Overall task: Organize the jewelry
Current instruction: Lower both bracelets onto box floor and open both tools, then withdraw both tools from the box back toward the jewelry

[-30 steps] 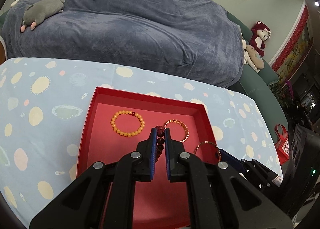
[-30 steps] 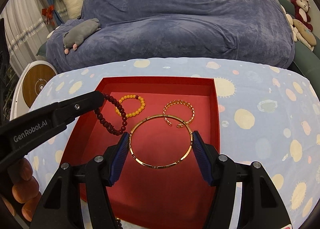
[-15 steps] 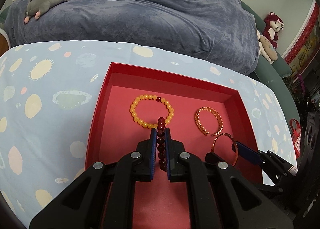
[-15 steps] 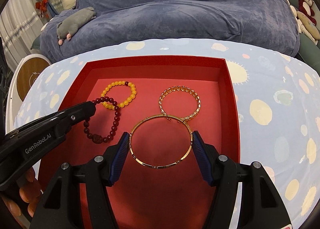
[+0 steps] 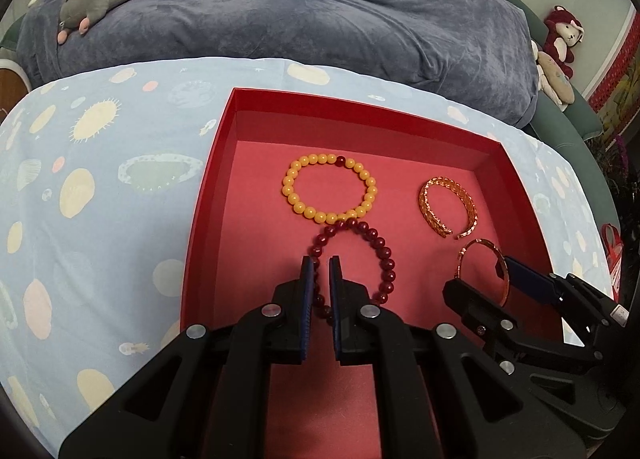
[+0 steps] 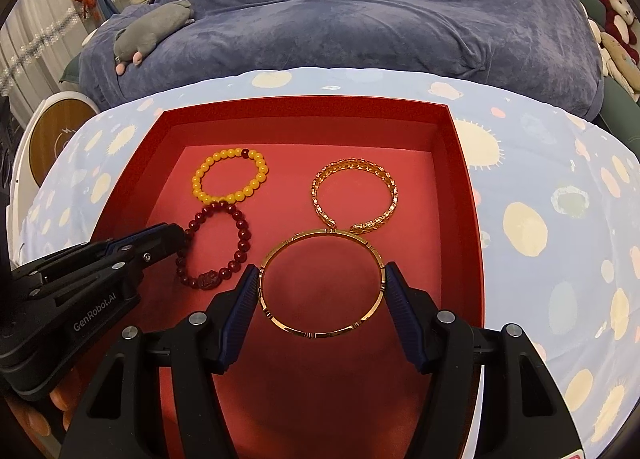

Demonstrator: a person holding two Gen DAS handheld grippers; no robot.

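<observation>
Inside the red tray (image 6: 460, 163), my left gripper (image 5: 320, 273) pinches the dark red bracelet (image 6: 242, 235) lying flat; right gripper (image 6: 322, 289) jaws clamp the gold bangle (image 6: 320, 333), also flat.

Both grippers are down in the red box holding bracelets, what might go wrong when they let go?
The dark red bead bracelet in the left gripper already touches the yellow bead bracelet, so releasing or pulling back may drag or overlap the two. The gold bangle, pinched across its width by the right gripper, sits close to the open gold cuff and could spring or slide into it on release.
</observation>
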